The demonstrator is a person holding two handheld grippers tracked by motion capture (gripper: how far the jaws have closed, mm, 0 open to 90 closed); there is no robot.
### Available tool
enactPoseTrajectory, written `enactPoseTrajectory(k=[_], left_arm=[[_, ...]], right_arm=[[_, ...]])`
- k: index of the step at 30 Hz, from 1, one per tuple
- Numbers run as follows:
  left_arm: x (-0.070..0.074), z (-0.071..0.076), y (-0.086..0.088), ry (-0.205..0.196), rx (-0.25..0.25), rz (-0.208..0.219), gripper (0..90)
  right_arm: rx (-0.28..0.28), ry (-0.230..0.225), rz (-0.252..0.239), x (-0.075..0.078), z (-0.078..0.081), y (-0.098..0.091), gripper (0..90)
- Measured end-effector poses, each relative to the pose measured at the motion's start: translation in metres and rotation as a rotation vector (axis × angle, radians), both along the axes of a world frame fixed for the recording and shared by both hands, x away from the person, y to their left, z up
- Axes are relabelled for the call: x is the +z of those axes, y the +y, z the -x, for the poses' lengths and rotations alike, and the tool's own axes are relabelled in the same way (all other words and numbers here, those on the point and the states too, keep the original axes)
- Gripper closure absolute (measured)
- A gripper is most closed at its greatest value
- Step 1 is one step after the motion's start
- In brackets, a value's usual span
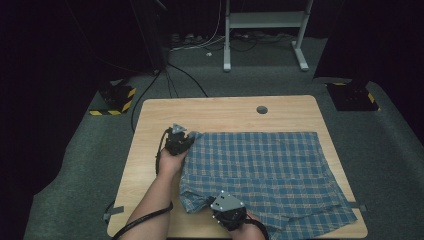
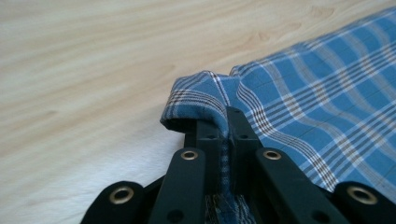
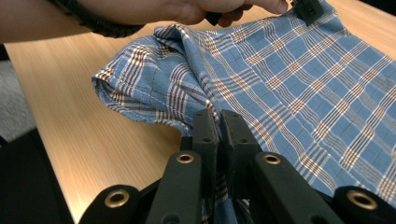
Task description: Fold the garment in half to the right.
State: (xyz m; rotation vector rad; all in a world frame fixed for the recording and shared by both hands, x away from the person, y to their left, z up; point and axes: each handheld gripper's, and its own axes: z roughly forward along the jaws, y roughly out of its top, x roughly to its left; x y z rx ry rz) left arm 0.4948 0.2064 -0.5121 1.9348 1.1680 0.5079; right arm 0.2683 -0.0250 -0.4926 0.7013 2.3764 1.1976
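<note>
the left gripper (image 1: 181,136) has its jaws pinched together on the far left corner of the blue plaid cloth (image 1: 260,170) (the hem curls over the jaw tips). the right gripper (image 1: 227,210) is likewise clamped on the cloth's near left corner, which bunches up. the cloth lies spread over the right part of the wooden table (image 1: 150,165).

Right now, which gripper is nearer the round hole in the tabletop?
Left. The left gripper sits just below-left of the hole; the right gripper is at the near edge.
</note>
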Motion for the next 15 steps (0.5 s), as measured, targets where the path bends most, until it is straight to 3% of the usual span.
enactPoseTrajectory(k=[7, 15], left_arm=[[0.031, 0.005, 0.023, -0.022, 0.005, -0.002, 86.2], [0.084, 0.021, 0.060, -0.085, 0.030, -0.010, 86.3]], right_arm=[[0.019, -0.026, -0.044, 0.023, 0.000, 0.014, 84.4], [0.060, -0.093, -0.091, 0.055, 0.005, 0.040, 84.5]])
